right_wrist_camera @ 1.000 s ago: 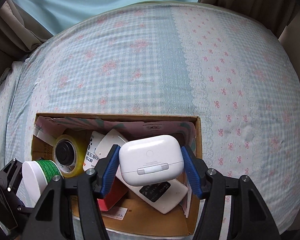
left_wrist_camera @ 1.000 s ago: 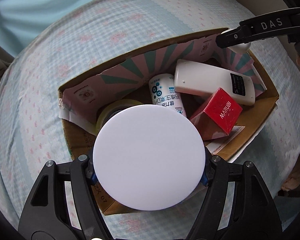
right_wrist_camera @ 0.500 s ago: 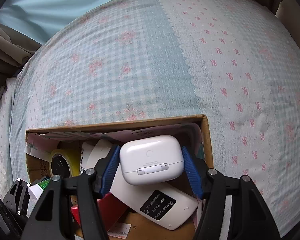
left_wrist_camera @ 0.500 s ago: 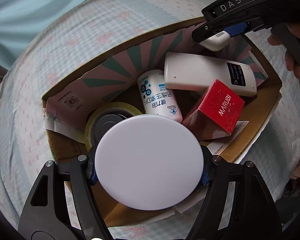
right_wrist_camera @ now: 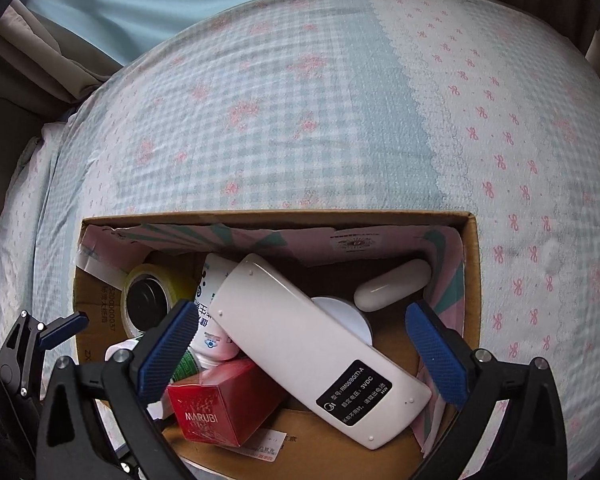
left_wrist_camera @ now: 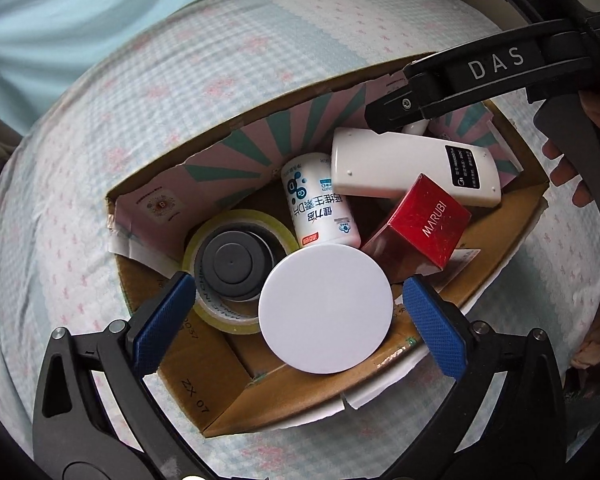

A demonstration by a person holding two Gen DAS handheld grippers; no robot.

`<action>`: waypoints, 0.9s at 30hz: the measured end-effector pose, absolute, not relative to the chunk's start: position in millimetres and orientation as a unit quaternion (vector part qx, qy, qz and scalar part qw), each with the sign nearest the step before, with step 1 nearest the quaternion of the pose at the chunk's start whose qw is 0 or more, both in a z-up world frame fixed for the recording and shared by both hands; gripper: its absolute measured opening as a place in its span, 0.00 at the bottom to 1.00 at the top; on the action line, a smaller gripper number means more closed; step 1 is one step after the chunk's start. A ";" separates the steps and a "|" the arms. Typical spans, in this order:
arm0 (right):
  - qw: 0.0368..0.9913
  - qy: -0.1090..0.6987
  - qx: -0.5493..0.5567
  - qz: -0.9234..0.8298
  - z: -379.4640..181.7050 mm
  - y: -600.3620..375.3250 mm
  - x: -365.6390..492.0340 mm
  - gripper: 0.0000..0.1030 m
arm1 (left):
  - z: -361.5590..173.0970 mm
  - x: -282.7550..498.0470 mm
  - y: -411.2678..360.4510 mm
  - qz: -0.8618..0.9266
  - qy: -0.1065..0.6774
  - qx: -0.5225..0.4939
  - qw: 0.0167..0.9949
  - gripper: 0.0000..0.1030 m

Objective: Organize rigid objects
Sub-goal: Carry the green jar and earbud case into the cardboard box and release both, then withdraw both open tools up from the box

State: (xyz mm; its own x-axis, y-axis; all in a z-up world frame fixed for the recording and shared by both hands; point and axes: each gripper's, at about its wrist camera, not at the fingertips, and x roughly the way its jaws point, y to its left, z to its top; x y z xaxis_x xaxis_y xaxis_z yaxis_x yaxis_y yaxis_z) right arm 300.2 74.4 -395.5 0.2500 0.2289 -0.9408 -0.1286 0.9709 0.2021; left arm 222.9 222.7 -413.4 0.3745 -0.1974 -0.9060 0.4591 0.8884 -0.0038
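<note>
Right wrist: cardboard box [right_wrist_camera: 474, 264] on gingham bedsheet [right_wrist_camera: 300, 128] w/ curtains [right_wrist_camera: 52, 64] behind; both jaws released.

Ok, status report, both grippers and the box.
Left gripper open, right gripper open. White jar and earbud case in cardboard box. Nothing blocking.

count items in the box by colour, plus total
White: 4 (jar with white lid, pill bottle, remote, earbud case)
Red: 1 (MARUBI box)
Yellow: 1 (tape roll)
Total: 6, all inside the cardboard box
</note>
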 end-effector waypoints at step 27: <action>0.839 0.517 0.045 0.166 -209.7 14.0 212.0 1.00 | -219.9 156.0 201.3 -0.104 0.472 0.048 0.874 1.00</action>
